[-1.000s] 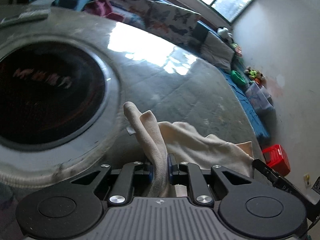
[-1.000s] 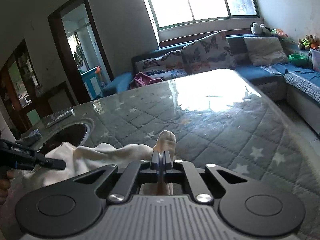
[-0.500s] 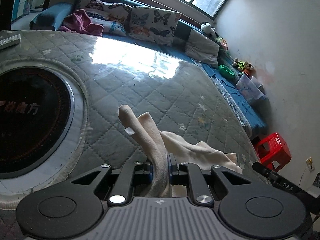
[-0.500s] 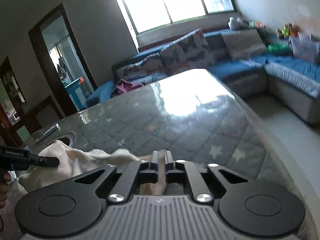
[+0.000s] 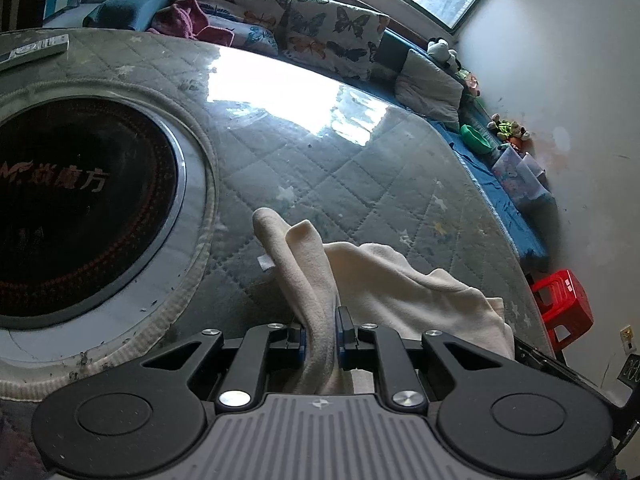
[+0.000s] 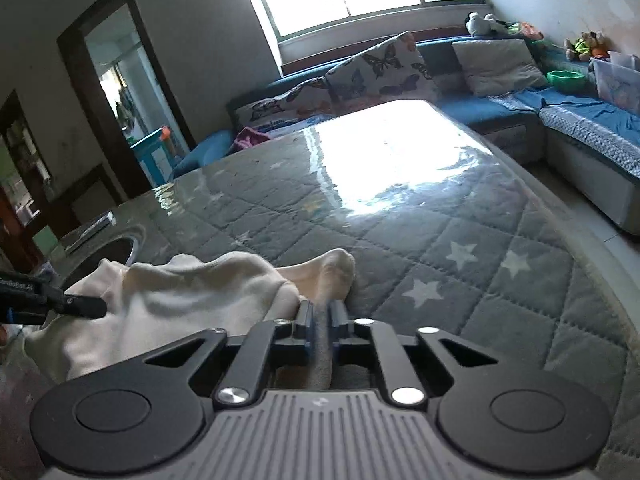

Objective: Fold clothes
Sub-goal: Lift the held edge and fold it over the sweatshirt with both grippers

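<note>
A cream garment point(image 5: 384, 280) hangs bunched between my two grippers, just above a quilted grey table cover point(image 5: 360, 168). My left gripper point(image 5: 320, 330) is shut on one edge of it; a fold sticks up past the fingers. My right gripper point(image 6: 322, 318) is shut on another edge of the same garment point(image 6: 180, 292). In the right wrist view the left gripper's tip point(image 6: 80, 305) shows at the far left against the cloth. The right gripper's edge point(image 5: 560, 368) shows at the lower right of the left wrist view.
A round black cooktop point(image 5: 80, 204) is set into the table at the left, with a remote point(image 5: 32, 50) beyond it. A blue sofa with butterfly cushions point(image 6: 380, 68) runs behind and to the right. A red stool point(image 5: 562, 304) stands on the floor.
Both grippers have kept their grip on the garment. The left gripper has drawn back from the cooktop. The right gripper swung right, then back, and the cloth between them has bunched up.
</note>
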Action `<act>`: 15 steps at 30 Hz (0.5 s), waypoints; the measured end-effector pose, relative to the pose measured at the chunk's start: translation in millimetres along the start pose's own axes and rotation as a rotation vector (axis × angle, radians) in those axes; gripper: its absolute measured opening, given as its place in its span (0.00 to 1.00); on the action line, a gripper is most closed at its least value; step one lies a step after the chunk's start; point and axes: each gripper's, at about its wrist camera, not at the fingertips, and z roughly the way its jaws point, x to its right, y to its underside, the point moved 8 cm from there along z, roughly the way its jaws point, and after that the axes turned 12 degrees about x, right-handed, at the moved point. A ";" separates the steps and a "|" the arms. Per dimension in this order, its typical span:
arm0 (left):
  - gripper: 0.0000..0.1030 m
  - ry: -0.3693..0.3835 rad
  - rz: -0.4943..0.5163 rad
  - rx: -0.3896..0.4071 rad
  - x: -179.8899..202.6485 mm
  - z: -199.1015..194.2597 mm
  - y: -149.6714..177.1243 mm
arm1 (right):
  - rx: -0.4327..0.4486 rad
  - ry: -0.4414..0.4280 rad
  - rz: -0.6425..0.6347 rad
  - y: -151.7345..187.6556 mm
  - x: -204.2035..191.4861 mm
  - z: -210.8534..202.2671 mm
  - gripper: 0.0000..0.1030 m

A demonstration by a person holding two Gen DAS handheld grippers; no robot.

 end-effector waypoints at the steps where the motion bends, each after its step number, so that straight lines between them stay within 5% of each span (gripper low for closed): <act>1: 0.14 0.003 0.002 0.002 0.9 -1.1 -0.5 | 0.015 0.005 -0.007 -2.5 -0.8 -2.8 0.03; 15: 0.13 0.126 0.069 0.015 74.1 15.1 -18.1 | 0.170 0.102 -0.153 -67.8 4.4 -42.9 0.03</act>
